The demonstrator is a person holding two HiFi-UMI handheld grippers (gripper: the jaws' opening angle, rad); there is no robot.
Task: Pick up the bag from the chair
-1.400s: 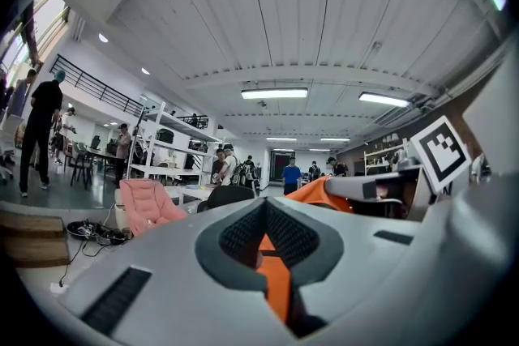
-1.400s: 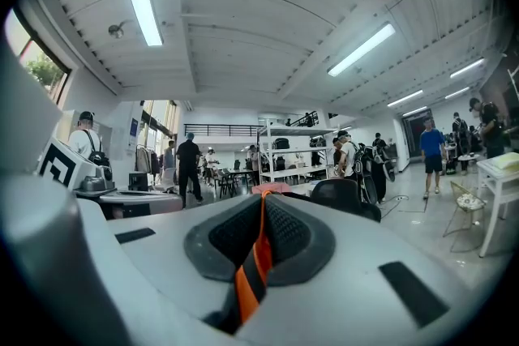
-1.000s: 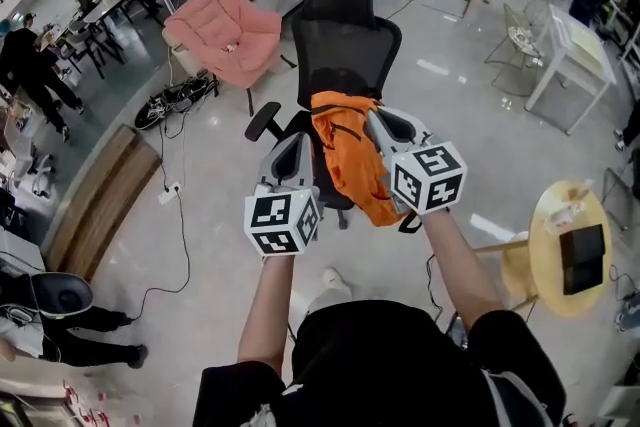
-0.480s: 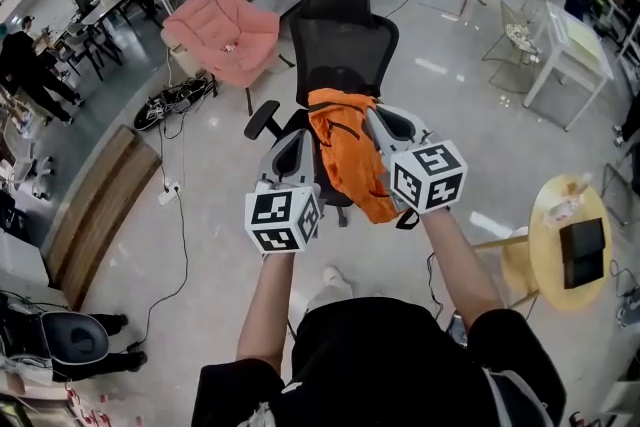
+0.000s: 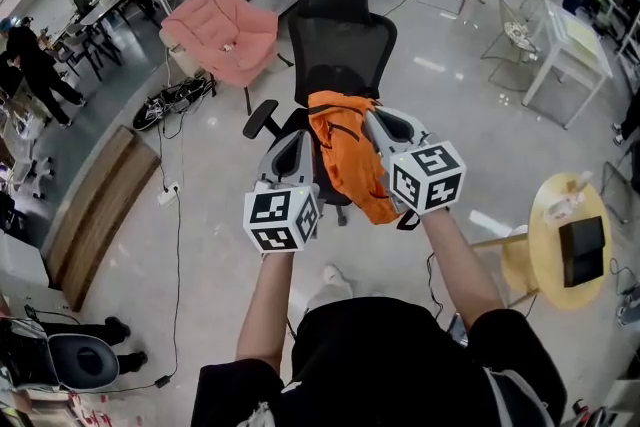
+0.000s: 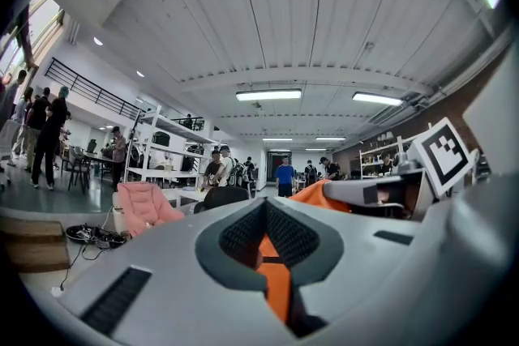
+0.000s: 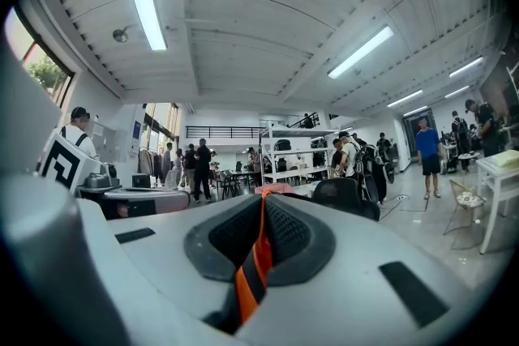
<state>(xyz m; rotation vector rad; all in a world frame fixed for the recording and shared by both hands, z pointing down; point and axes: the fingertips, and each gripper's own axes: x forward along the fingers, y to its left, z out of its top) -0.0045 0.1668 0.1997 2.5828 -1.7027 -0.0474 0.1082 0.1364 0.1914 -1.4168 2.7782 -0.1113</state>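
Observation:
An orange bag point(image 5: 348, 152) hangs in the air in front of the black mesh office chair point(image 5: 341, 40), held up between both grippers. My left gripper point(image 5: 299, 147) is shut on the bag's left side; orange fabric point(image 6: 274, 279) fills the gap between its jaws. My right gripper point(image 5: 377, 127) is shut on an orange strap point(image 7: 254, 270) with a black stripe at the bag's right side. The bag's lower end droops down past the chair seat, which is mostly hidden behind it.
A pink padded chair point(image 5: 225, 33) stands to the left of the office chair. Cables point(image 5: 180, 195) trail on the glossy floor at left. A round yellow table point(image 5: 572, 243) is at right, white tables point(image 5: 572, 43) and several people farther back.
The grippers and the bag have stayed almost still. The view has shifted slightly and people in the background have moved.

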